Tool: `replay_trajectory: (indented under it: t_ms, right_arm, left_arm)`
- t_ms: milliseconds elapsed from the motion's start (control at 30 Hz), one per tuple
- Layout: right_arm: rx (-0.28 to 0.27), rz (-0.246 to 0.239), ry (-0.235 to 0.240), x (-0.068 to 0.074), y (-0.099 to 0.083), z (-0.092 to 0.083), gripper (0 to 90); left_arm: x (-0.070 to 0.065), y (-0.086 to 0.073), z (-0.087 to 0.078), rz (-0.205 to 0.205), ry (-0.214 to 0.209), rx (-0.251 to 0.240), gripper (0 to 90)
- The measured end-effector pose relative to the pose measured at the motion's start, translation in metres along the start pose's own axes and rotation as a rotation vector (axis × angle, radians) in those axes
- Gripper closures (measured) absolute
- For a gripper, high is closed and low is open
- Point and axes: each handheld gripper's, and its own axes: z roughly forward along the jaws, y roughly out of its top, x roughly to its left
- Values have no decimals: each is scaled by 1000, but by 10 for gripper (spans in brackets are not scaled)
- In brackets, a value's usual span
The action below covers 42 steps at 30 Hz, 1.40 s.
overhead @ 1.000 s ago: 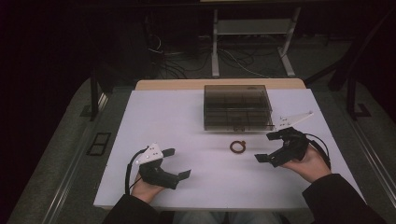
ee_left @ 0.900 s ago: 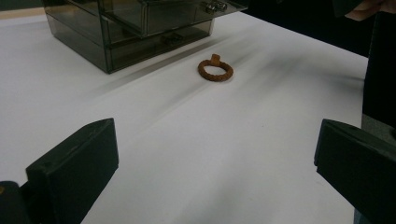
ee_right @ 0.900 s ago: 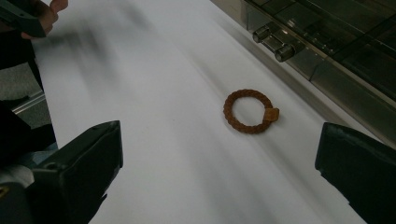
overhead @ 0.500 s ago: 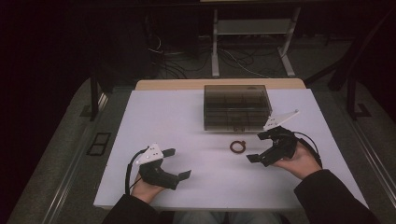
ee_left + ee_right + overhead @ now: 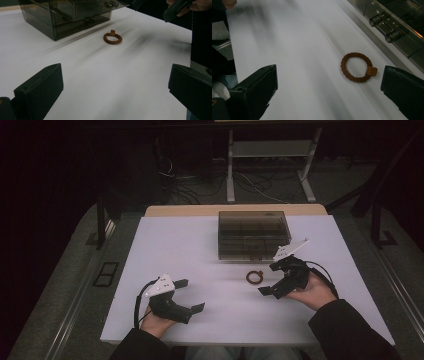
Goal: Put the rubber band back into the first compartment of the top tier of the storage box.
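1. The table (image 5: 175, 250) has a flat, matte white top with a pale wooden strip showing along its far edge.
2. A brown ring (image 5: 254, 277) lies flat on the white surface, just in front of the box and a little toward the person's right. From the right tool view it (image 5: 357, 67) reads as a braided or woven loop, like cord or leather, with a small squarish tab of the same colour on its rim. From the left tool view it (image 5: 112, 38) is farther off, with the tab raised at its far side.
3. A smoky, see-through plastic box (image 5: 251, 235) stands at the far middle of the table. It is rectangular, with dividers inside forming compartments. Small round metal-looking knobs (image 5: 384, 27) sit on its near face, as on shallow drawers.
4. The left tool (image 5: 189, 295) is held low near the table's front edge. Its two blocky black jaws are spread wide, with bare table between them; they hold nothing.
5. The right tool (image 5: 276, 277) is just beside the ring, on its right, and points toward it. Its jaws are spread wide and empty; in its own view the ring lies between them, nearer the right jaw. Whether a jaw touches the table cannot be told.
6. A pale three-cornered plate (image 5: 289, 249) tops the right tool.
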Motion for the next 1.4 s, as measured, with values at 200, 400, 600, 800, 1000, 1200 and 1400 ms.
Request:
replay_trajectory:
  t_ms: [200, 400, 600, 800, 1000, 1200, 1400]
  right_arm:
    - [15, -4, 5, -1, 1, 6, 6]
    - [29, -3, 10, -1, 1, 12, 6]
    - [43, -16, 21, 0, 2, 21, 6]
    - [50, -11, 29, 0, 2, 30, 6]
    - [59, -11, 39, 0, 1, 38, 6]
    - [75, -8, 47, -2, 0, 49, 6]
    - [91, -21, 49, -6, -1, 56, 6]
  left_arm:
    - [0, 0, 0, 5, -3, 6, 0]
    - [0, 0, 0, 5, -3, 7, 0]
    - [-1, 0, 1, 5, -4, 6, 0]
    - [-1, 0, 1, 5, -6, 7, 0]
    - [-1, 0, 1, 13, -10, 11, 0]
    - [-1, 0, 1, 13, -10, 11, 0]
    - [-2, 0, 1, 12, -12, 11, 0]
